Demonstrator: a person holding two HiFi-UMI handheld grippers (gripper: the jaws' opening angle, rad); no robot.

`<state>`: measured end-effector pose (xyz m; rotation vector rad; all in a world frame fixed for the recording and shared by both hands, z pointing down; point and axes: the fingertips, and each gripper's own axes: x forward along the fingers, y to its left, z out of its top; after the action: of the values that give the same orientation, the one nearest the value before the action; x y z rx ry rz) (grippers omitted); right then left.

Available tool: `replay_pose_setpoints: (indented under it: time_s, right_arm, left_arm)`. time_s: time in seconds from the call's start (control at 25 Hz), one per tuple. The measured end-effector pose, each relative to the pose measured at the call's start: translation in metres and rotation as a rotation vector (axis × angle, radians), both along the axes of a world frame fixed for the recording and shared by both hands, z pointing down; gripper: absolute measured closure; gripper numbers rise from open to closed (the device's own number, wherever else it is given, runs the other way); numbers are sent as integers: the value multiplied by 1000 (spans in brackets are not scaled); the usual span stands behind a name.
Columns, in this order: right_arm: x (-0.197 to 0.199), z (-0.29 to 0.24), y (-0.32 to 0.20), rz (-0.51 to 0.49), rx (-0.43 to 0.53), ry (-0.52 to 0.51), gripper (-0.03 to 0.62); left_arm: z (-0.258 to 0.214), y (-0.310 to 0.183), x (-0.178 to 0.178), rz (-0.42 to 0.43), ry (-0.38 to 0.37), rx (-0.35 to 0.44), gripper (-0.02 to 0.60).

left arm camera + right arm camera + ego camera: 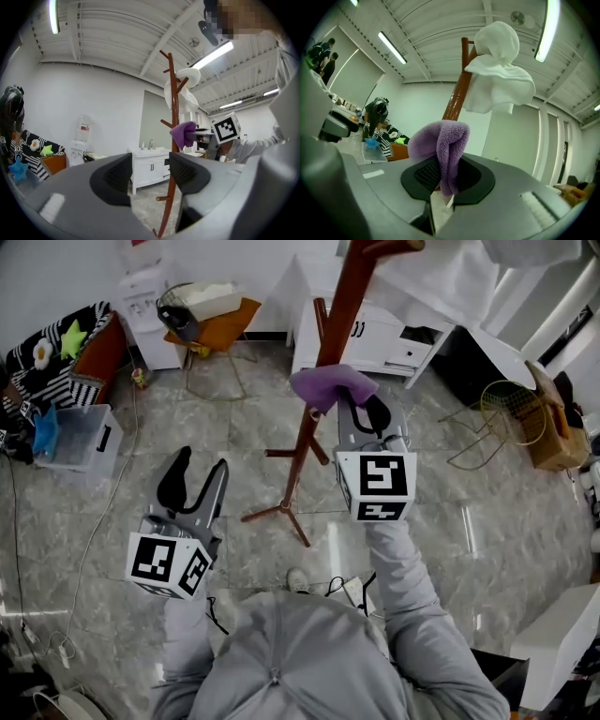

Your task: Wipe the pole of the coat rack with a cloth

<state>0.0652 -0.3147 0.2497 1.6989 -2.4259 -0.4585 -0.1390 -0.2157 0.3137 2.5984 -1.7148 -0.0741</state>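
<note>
We see right gripper [443, 174] fingers clamped on purple cloth [440, 143], against pole [337, 329]. Left gripper [149, 176] fingers apart. Only head view shows rack feet [281, 512]. Clear bin [89, 444], left edge: blue thing [45, 432] inside.

- A home-like room staged inside a big industrial hall.
- Homely side: white sink cabinet [375, 334], water dispenser [141, 296], marbled floor tiles [506, 521].
- Hall side: bare ceiling beams [117, 28], strip lights [391, 47], a storage box [80, 437], and a loose cable [103, 512] across the floor.
</note>
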Motion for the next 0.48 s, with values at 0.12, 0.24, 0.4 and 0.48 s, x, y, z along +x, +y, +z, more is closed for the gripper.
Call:
replay_pose_setpoints:
  time_s: [0.12,0.24,0.4,0.48]
  right_arm:
    - [-8,2,8,6,49,64,540]
    - [-15,8,15,7,75,113,540]
    - [-24,20,20,-10,67,140,540]
    - [-26,26,22,-13,59,156,540]
  left_arm:
    - [2,0,3,5,2,-6,314]
    - [6,-1,3,7,6,-10,314]
    - [9,-1,5,13,7,-17,314]
    - [11,-2,6,16,8,-19,314]
